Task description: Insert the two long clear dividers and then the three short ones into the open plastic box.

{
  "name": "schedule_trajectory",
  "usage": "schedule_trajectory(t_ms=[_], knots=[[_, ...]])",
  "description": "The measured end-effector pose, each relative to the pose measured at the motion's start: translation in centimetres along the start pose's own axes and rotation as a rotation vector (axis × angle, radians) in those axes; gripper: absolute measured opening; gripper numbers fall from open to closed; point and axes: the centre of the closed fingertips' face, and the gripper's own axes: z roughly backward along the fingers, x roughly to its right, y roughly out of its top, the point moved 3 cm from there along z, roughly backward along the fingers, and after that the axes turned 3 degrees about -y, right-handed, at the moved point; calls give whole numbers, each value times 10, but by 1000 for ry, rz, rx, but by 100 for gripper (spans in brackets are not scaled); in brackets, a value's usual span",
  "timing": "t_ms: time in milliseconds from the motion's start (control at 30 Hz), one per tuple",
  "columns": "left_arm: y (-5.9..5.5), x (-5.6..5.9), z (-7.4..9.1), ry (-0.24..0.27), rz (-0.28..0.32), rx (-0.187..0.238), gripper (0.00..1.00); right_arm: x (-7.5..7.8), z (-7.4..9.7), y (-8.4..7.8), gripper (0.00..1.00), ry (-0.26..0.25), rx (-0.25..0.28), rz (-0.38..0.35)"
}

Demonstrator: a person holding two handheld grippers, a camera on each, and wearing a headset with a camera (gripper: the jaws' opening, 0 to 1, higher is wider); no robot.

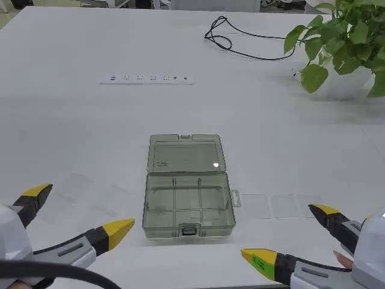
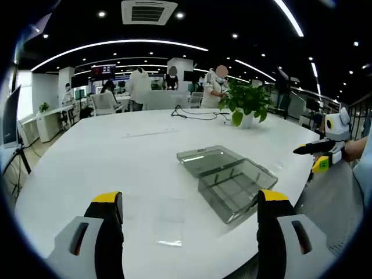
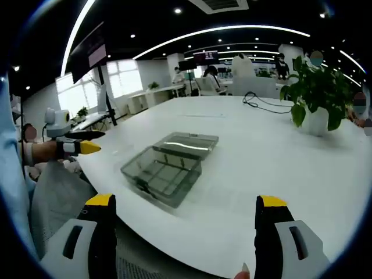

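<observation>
White workbench (image 1: 72,120) before you, with your left gripper (image 1: 83,209) and right gripper (image 1: 286,233) both spread wide and holding nothing.
Your smoky clear plastic box (image 1: 187,211) lies open between them, close to the near edge, its hinged lid (image 1: 186,153) flat behind it; pale writing on the lid is too small to read. Faint long clear dividers (image 1: 111,200) lie flat left of the box, and three short clear dividers (image 1: 283,206) sit in a row just right of it. A white power strip (image 1: 147,78) lies well behind, its markings unreadable. The looped black cable (image 1: 218,41) and leafy green potted plant (image 1: 343,42) are far right, with bare table around the box.
</observation>
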Motion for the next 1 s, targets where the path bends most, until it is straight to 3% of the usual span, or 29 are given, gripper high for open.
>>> schedule_trajectory(t_ms=[1000], knots=[[-4, 5, -2, -22, -11, -28, 99, 17, 5, -11, 100, -34, -12, -55]])
